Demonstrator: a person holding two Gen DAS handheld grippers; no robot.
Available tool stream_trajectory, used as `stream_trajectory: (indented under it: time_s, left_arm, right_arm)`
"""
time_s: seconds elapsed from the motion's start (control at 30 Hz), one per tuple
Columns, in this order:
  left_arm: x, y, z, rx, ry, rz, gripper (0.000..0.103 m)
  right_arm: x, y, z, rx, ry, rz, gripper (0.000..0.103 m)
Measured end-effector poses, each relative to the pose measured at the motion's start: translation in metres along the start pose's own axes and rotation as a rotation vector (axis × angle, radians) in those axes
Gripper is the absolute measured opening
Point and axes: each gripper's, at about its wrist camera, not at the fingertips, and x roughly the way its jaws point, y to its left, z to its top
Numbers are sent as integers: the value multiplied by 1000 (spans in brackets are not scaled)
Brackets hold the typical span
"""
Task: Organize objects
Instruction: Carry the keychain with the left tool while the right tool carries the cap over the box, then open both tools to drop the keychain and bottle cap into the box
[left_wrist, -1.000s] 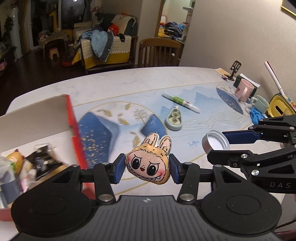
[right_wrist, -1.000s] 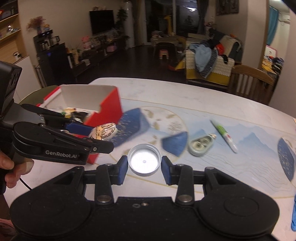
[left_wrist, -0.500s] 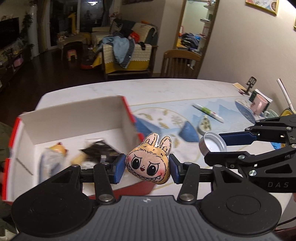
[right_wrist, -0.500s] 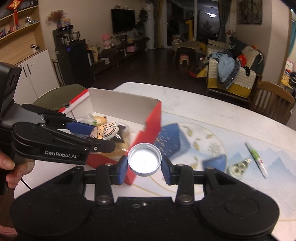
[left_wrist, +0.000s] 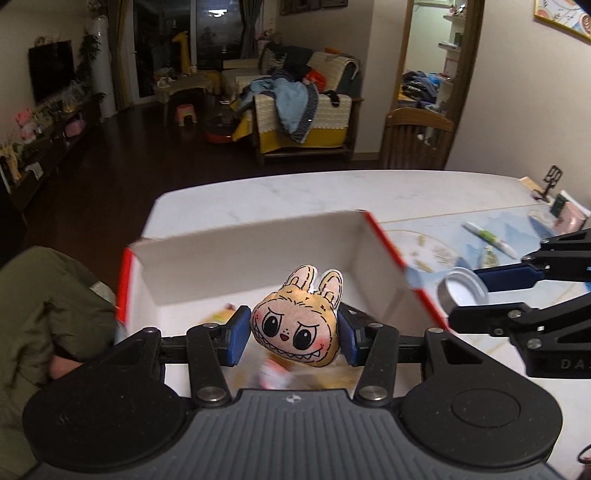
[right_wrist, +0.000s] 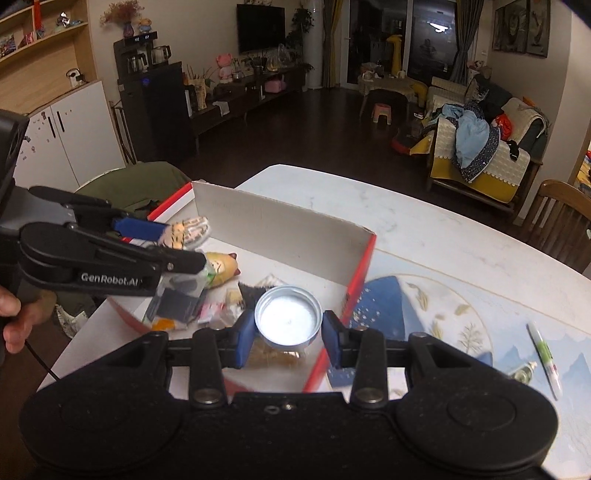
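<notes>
My left tool (left_wrist: 294, 334) grips the plush charm (left_wrist: 297, 322), my right tool (right_wrist: 287, 339) the tin lid (right_wrist: 287, 318) | both over the red box (right_wrist: 280, 229) | judgement: lower inside before releasing, clear of the near wall.

- The room is dim and warm-toned, the far living area sinking into near dark.
- A ceiling lamp glints in the dark window (right_wrist: 437, 26).
- The white counter (left_wrist: 295, 192) and the box wall (left_wrist: 251, 254) catch the most light.
- The tin lid (right_wrist: 288, 317) glares white.
- Items on the box floor smear with blur.
- Fisheye bending curves the door frame (left_wrist: 463, 74) and walls at the edges.
</notes>
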Motion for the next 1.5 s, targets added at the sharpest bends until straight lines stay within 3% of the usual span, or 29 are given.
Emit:
stream_trajectory:
  time_s: [0.4, 0.83, 1.07, 1.5]
  left_arm:
    - [64, 48, 14, 46, 100, 85, 49]
    - [115, 61, 16, 75, 226, 86, 49]
    - [131, 61, 13, 90, 275, 61, 49]
    - [136, 57, 15, 70, 286, 16, 53]
  right_arm:
    - [75, 7, 37, 7, 93, -49, 39]
    - [146, 4, 46, -1, 183, -70, 39]
    - [161, 5, 43, -6, 214, -59, 39]
    - [151, 0, 46, 27, 202, -18, 40]
